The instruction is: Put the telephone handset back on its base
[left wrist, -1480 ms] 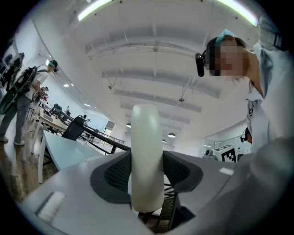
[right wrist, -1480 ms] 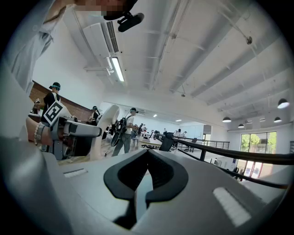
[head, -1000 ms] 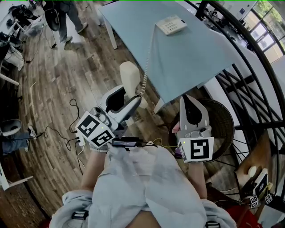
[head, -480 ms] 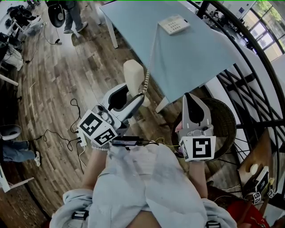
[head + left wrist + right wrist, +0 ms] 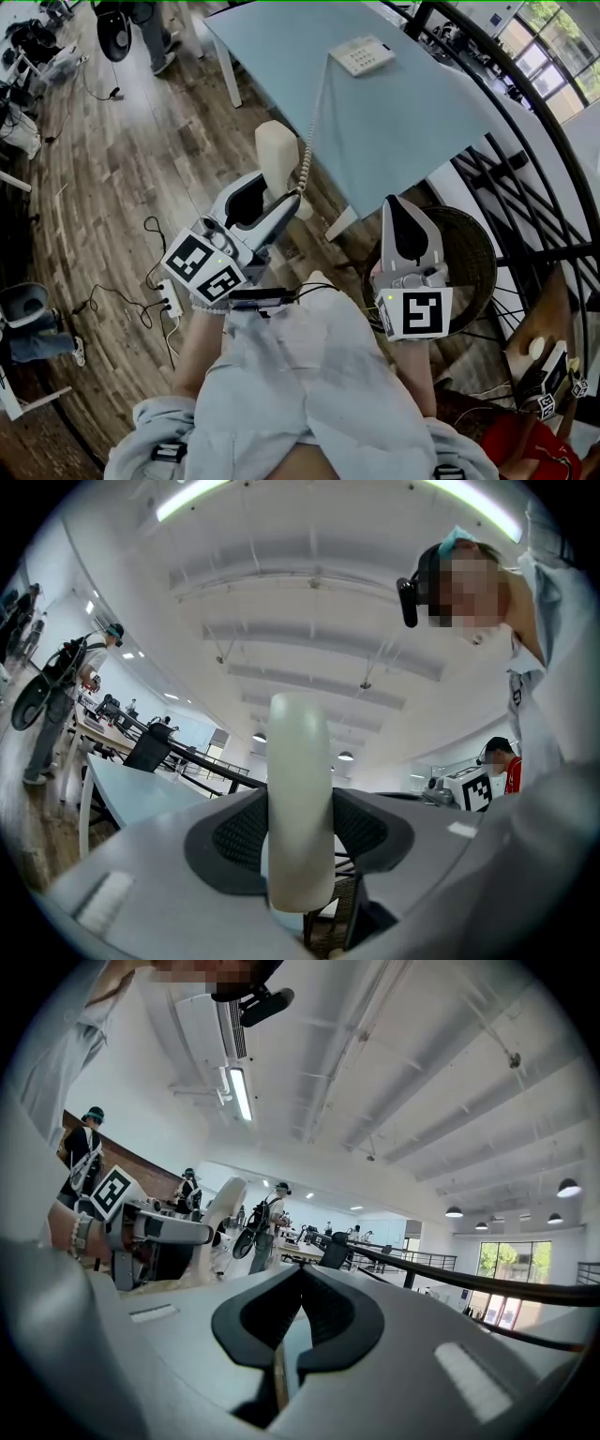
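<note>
Currently, nearest first.

Left gripper (image 5: 265,199): held low before the person's body, forearm angled forward and to the right. The jaws are clamped on the lower part of the telephone handset (image 5: 277,157), which is seen pinched between the pads in the left gripper view.

Handset: cream, with its long axis roughly along the jaws and its free end projecting toward the table. It is carried in the air over the floor, well apart from its seat.

Right gripper (image 5: 398,211): held at the person's right, pointed forward over a wicker seat (image 5: 473,267). The jaws are pressed together with nothing between them.

Coiled cord (image 5: 307,155): run from the gripped end of the handset up over the table edge.

Table (image 5: 412,131): pale blue top, ahead of both grippers.

Base (image 5: 362,53): set on the far part of the table, ahead and somewhat right of the left gripper.

Judgement: the left gripper is to be carried forward and rightward, and the handset's long axis laid along the base's cradle.
</note>
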Demonstrator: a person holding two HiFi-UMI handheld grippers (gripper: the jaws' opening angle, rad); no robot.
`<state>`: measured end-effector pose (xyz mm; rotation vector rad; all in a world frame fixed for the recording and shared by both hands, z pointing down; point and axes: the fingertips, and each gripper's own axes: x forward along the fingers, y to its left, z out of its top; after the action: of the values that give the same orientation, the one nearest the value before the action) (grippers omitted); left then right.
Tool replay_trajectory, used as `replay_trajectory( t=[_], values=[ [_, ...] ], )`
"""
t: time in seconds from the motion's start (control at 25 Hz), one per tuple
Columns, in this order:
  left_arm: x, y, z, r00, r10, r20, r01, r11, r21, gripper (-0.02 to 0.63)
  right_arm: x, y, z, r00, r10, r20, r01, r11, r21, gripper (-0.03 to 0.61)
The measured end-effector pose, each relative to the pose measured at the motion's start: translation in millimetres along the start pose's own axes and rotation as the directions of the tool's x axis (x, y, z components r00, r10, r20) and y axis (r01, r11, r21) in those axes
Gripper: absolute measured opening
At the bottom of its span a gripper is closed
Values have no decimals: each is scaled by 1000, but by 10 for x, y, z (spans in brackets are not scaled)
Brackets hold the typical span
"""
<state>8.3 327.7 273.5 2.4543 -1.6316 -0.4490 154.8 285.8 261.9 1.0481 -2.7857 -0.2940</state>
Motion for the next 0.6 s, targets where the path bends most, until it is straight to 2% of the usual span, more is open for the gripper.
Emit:
replay_trajectory(
  t=[0.24, 0.6],
  values=[
    [94, 100, -13, 1000, 6, 12, -6, 1000, -1, 207, 126, -90, -33, 1000, 0, 2, 0, 1000, -8, 6],
    [371, 461, 69, 999, 30, 14, -30, 999, 32, 207, 723, -250, -43, 999, 40, 25, -40, 999, -9, 6]
  ],
)
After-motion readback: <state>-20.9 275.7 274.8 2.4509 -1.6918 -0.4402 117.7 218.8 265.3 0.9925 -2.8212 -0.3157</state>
